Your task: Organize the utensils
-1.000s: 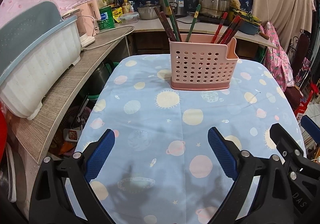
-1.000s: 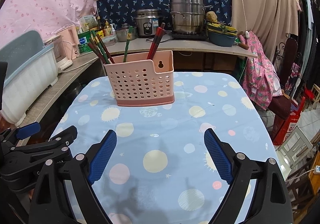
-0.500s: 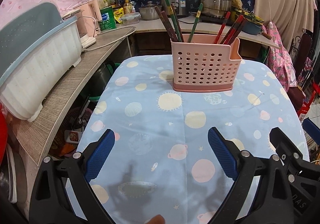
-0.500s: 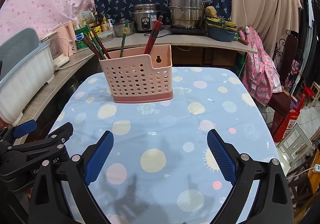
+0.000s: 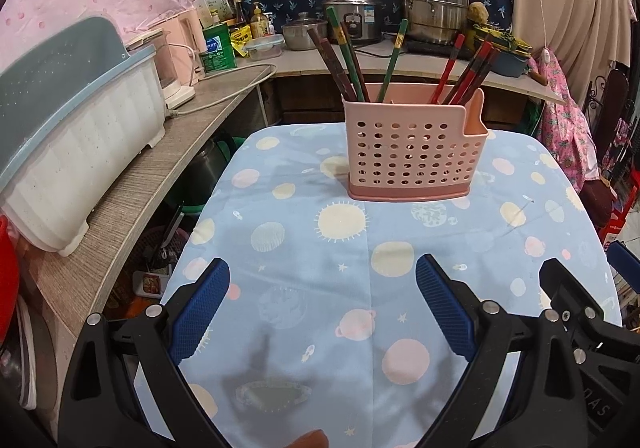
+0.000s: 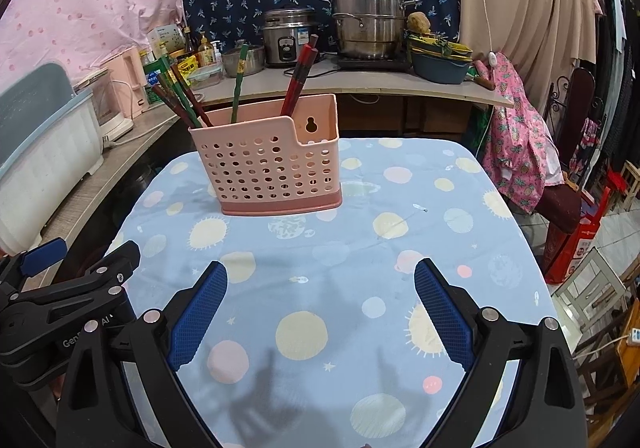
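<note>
Pink caddy (image 6: 276, 164) ahead, left of right hand-held gripper (image 6: 320, 308) | chopsticks (image 6: 298, 78) stand upright | both spread, empty; left hand-held gripper (image 5: 322, 312) nearer

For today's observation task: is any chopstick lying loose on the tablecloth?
No: the tablecloth is bare, and all chopsticks stand inside the pink holder.

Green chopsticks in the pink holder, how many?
2 green chopsticks: one leans left among the dark chopsticks at the pink holder's left end; the other stands alone near the middle. More may be hidden.
</note>
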Demonstrator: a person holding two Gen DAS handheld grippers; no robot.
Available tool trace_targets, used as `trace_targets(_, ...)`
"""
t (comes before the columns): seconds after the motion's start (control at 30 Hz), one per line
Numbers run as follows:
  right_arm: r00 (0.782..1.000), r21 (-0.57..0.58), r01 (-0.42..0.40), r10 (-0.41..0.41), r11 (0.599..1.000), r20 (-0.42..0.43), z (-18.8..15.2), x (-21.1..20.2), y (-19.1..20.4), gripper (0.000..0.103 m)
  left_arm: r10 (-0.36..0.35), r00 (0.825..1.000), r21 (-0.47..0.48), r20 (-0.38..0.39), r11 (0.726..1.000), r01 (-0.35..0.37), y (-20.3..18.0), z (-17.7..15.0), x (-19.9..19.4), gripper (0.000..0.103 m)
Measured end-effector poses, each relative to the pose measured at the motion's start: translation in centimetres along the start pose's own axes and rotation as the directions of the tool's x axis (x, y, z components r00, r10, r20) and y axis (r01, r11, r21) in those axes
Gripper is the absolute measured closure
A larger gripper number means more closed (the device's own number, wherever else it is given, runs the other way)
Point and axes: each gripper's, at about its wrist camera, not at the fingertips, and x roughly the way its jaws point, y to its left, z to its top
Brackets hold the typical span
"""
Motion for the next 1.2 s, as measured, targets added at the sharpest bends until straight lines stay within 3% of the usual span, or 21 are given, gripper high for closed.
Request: trace_targets(1.2, 1.000, -0.001, 0.006, -0.006, 1.000, -0.004, 1.0, 1.4, -0.4, 0.012, 0.003, 1.000, 0.018, 0.007, 1.000, -0.003, -0.8, 1.3, 1.8, 0.011)
